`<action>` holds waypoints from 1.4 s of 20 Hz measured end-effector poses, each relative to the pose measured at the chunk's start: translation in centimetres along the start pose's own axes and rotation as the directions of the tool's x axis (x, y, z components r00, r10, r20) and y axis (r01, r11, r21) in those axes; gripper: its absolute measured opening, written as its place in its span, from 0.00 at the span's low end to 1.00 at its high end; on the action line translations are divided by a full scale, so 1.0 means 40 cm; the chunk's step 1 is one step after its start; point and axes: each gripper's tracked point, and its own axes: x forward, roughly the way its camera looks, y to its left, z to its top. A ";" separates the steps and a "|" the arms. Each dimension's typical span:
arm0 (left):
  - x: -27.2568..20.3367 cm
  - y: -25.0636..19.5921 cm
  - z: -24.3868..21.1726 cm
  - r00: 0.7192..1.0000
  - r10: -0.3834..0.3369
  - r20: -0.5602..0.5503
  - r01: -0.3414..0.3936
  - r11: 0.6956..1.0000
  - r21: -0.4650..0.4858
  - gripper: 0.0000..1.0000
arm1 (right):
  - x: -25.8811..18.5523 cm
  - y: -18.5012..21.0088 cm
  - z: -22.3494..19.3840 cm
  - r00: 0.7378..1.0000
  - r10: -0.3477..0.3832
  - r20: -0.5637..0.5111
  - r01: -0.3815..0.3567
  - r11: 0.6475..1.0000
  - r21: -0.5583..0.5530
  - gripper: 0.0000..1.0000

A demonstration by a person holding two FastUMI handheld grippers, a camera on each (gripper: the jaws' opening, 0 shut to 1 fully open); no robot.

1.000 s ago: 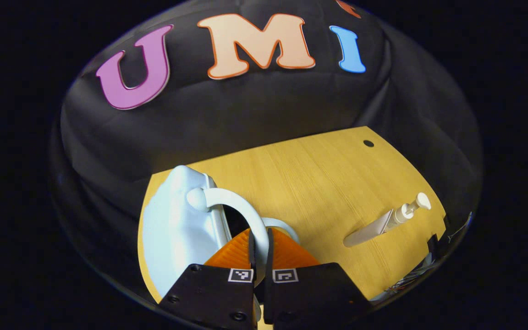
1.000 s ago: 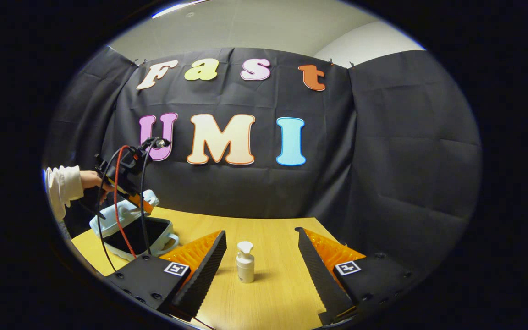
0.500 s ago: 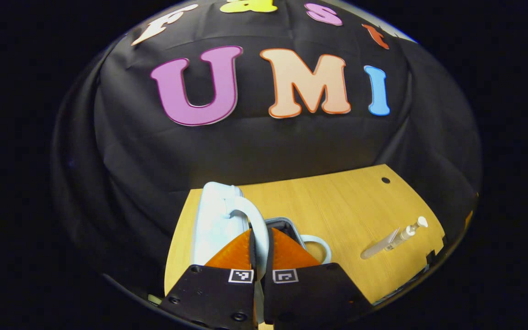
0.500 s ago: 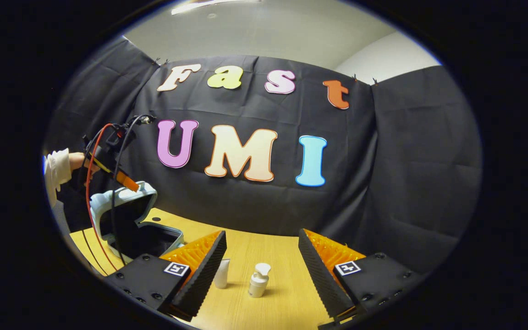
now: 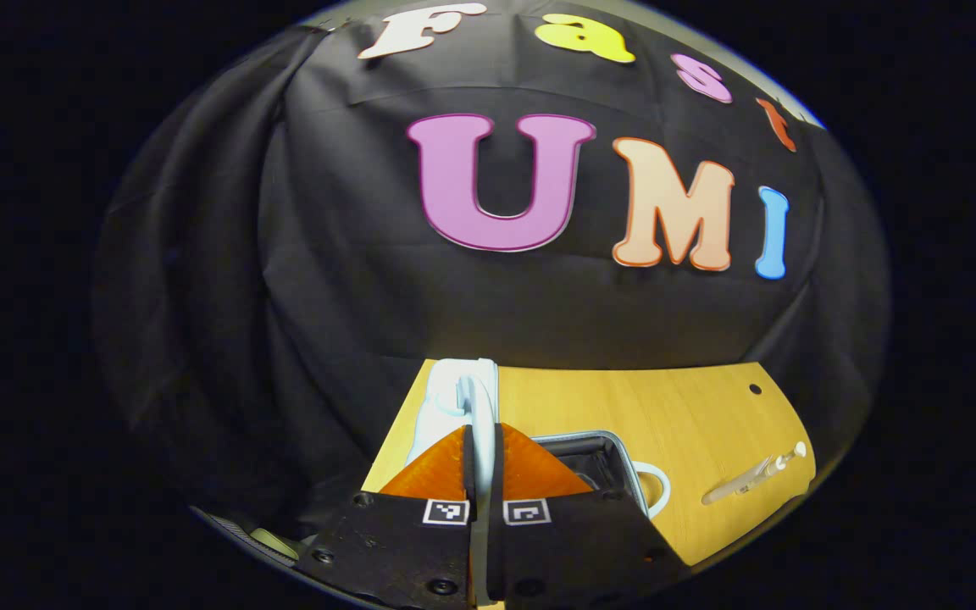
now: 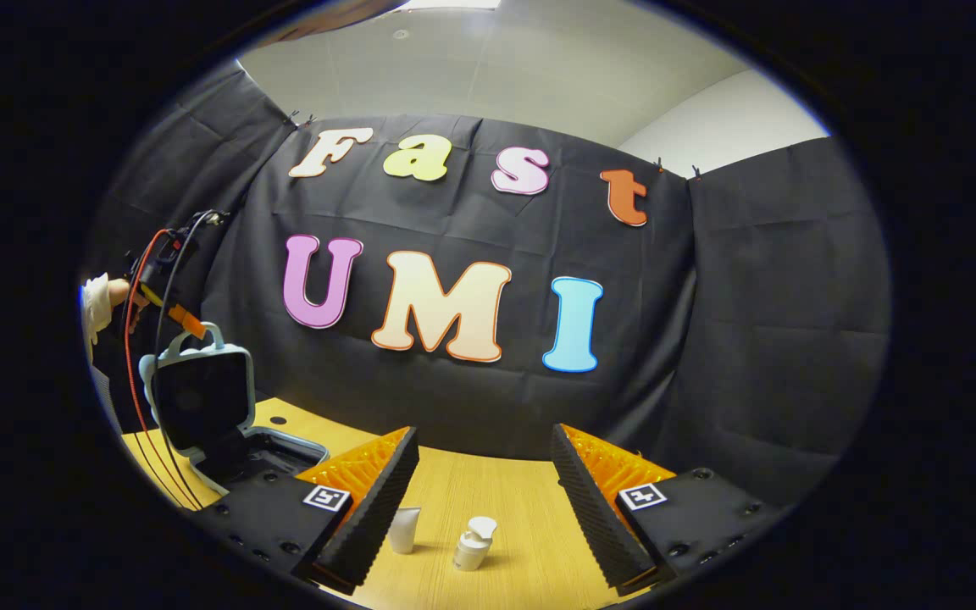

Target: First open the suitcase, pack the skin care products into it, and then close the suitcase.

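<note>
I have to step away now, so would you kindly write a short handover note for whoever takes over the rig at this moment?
Left gripper: shut on the lid handle of the suitcase, holding the lid up near vertical.
Right gripper: open, holding nothing, hovering above the table with the two products ahead of it.
Things: the suitcase sits at the table's left end, its dark inside showing nothing packed. The pump bottle and the white tube stand on the table between the right gripper's fingers.
Done: suitcase opened.
Left: release the handle if the lid stays up, pack both products, close the suitcase.
</note>
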 end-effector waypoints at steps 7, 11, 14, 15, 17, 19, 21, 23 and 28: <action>0.016 0.284 -0.076 0.986 0.162 -0.047 -0.163 0.986 -0.027 0.00 | 0.014 -0.077 0.052 0.997 -0.075 0.024 0.074 0.997 0.031 0.99; 0.044 0.396 -0.198 0.973 0.203 -0.107 -0.213 0.973 -0.093 0.00 | 0.012 -0.086 0.078 0.994 -0.097 0.043 0.093 0.992 0.090 0.99; 0.088 0.452 -0.311 0.971 0.195 -0.139 -0.215 0.965 -0.151 0.00 | 0.024 -0.062 0.085 0.994 -0.092 0.055 0.086 0.990 0.112 0.99; 0.099 0.465 -0.351 0.971 0.190 -0.146 -0.213 0.963 -0.165 0.00 | 0.031 -0.045 0.083 0.995 -0.083 0.057 0.077 0.991 0.112 0.99; 0.123 0.487 -0.413 0.974 0.171 -0.151 -0.201 0.955 -0.217 0.00 | 0.041 -0.006 0.071 0.997 -0.057 0.049 0.051 0.993 0.102 0.99; 0.143 0.501 -0.473 0.978 0.150 -0.143 -0.186 0.941 -0.284 0.00 | 0.052 0.034 0.053 0.999 -0.019 0.033 0.016 0.997 0.074 0.99; 0.166 0.511 -0.532 0.978 0.140 -0.156 -0.185 0.925 -0.331 0.00 | 0.062 0.060 0.039 1.000 0.012 0.015 -0.013 0.999 0.042 0.99; 0.193 0.515 -0.584 0.975 0.138 -0.176 -0.194 0.914 -0.356 0.00 | 0.068 0.072 0.031 1.000 0.030 0.005 -0.030 0.999 0.023 0.99; 0.224 0.540 -0.647 0.963 0.175 -0.207 -0.243 0.895 -0.374 0.02 | 0.055 0.049 0.026 1.000 0.007 -0.006 -0.007 1.000 0.024 0.99</action>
